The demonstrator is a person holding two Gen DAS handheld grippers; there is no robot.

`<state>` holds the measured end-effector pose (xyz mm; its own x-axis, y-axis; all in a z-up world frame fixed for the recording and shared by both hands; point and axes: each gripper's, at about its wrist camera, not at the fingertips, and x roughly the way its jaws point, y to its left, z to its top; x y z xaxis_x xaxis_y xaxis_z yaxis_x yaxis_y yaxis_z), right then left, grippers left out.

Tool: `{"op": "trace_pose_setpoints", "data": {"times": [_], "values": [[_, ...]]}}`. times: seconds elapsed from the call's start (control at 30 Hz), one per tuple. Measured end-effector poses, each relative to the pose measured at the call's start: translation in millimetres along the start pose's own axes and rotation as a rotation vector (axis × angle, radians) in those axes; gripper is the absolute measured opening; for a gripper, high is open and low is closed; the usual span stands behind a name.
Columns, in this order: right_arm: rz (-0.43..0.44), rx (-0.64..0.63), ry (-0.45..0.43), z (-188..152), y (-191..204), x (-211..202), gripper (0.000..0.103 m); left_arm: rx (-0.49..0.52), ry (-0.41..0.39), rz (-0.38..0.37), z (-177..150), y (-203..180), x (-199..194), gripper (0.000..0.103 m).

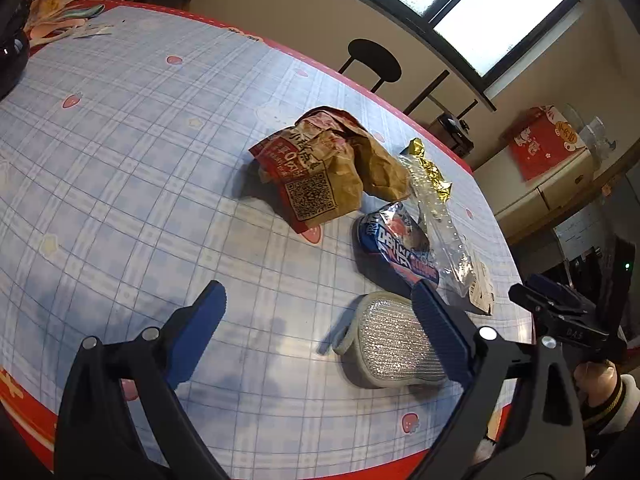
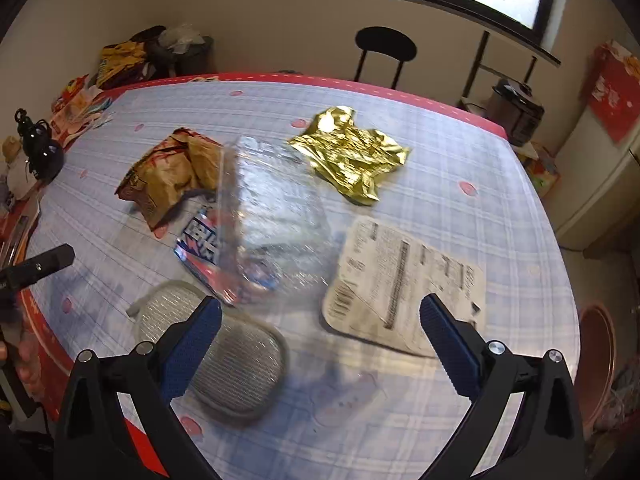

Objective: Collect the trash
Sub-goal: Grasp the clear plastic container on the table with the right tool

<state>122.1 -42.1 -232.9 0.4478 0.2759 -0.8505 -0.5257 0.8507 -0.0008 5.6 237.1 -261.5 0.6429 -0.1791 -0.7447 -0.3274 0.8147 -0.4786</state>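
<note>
Left claw (image 1: 318,316): spread wide and empty, hanging over the lower middle of the left wrist frame above the desk (image 1: 120,160).
Right claw (image 2: 320,318): also spread wide, holding nothing, low centre of the right wrist frame.
Brown paper bag (image 2: 168,172): crumpled, left of centre; light and soft, so it should crush rather than slip. A raised fold at its top edge looks the easiest place to pinch.
Blue snack wrapper (image 2: 200,244): just below the bag, partly under the clear film; thin and slick, best taken at a creased corner.
Clear plastic wrapper (image 2: 276,216): centre of the frame, blurred; limp and likely slippery, and one edge seems to stand up from the desk, which would suit a grip.
Gold foil wrapper (image 2: 352,156): upper centre, apart from the rest; stiff crinkles hold their shape, so any ridge will do.
White printed label (image 2: 400,280): lies between the right claw's tips, nearly flat; probably the hardest to lift, needing an edge pried up.
Mesh scrubber pad (image 2: 224,360): lower left, beside the right claw's left finger; springy, and whether it counts as trash I cannot tell.
</note>
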Motion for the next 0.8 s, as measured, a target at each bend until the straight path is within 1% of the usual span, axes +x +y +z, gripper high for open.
{"op": "trace_pose_setpoints", "data": {"times": [0.1, 0.2, 0.3, 0.4, 0.47, 0.53, 0.57, 0.8], "values": [[0.023, -0.066, 0.0, 23, 29, 23, 0.098, -0.017, -0.003, 0.001, 3, 11, 0, 0.092], [0.025, -0.11, 0.03, 41, 51, 56, 0.098, -0.033, -0.012, 0.003, 6, 22, -3, 0.092], [0.015, -0.088, 0.087, 52, 55, 88, 0.098, -0.048, -0.02, 0.009, 8, 31, -7, 0.092], [0.018, -0.038, 0.126, 58, 48, 105, 0.097, -0.061, -0.024, 0.015, 8, 40, -10, 0.092], [0.022, -0.009, 0.154, 60, 41, 111, 0.09, -0.07, -0.025, 0.02, 8, 45, -11, 0.092], [0.02, -0.001, 0.163, 59, 36, 111, 0.083, -0.08, -0.024, 0.024, 8, 50, -10, 0.092], [0.026, 0.002, 0.165, 59, 35, 110, 0.083, -0.084, -0.023, 0.025, 8, 52, -10, 0.092], [0.101, 0.064, 0.144, 61, 18, 88, 0.067, -0.065, -0.014, 0.011, 12, 42, -3, 0.091]]}}
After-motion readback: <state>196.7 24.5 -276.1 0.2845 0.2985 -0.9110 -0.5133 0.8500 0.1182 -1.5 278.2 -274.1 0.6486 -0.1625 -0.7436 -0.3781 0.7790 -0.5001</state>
